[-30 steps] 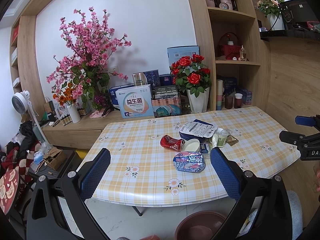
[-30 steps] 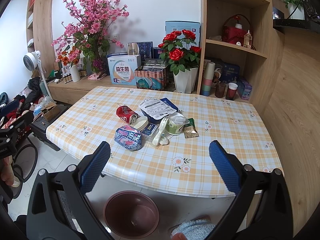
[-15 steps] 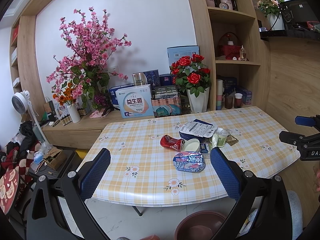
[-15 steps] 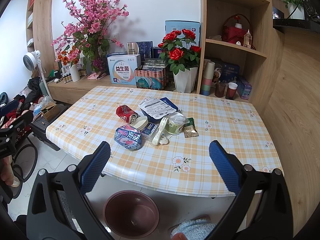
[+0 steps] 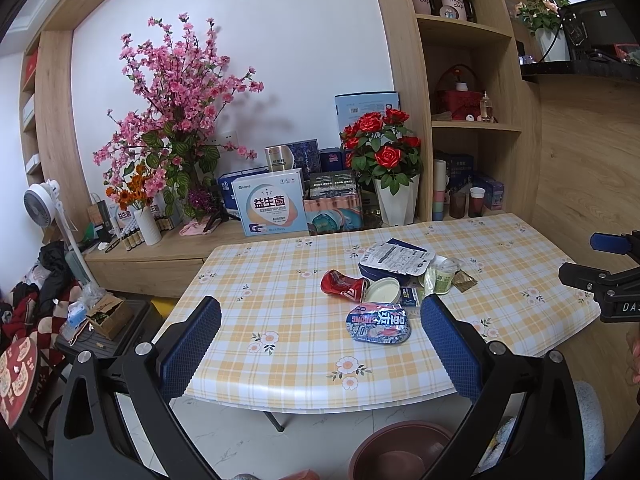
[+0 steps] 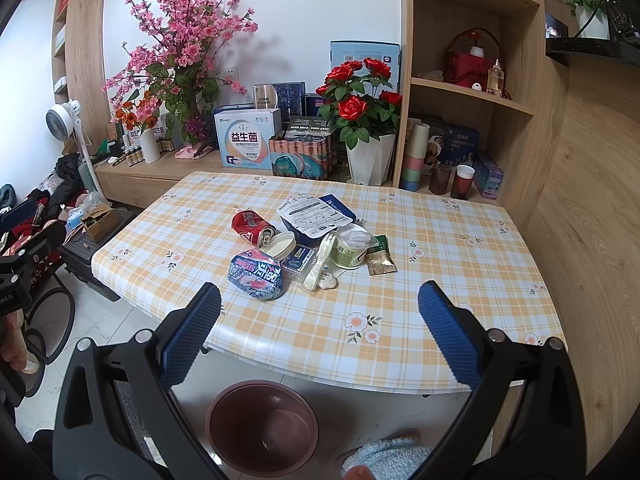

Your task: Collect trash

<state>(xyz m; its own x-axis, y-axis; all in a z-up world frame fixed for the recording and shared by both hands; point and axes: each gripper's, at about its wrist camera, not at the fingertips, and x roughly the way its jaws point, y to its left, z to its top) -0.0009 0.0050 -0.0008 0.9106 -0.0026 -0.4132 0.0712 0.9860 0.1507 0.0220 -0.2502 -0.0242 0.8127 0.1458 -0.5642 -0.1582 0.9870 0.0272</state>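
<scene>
Left tool (image 5: 320,334) and right tool (image 6: 319,320) both wide open, holding nothing, pile of trash (image 6: 304,246) on yellow checked table (image 6: 420,292) ahead, round brown plastic bin (image 6: 262,426) on floor below right tool.

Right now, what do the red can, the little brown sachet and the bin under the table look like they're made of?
Red can: thin metal, likely aluminium, with a glossy print, dented sides and a silvery top.
Brown sachet: looks like foil or plastic film, creased and flat, with a slight sheen.
Bin on the floor: seems moulded plastic, a smooth reddish-brown wall and rolled rim.
</scene>
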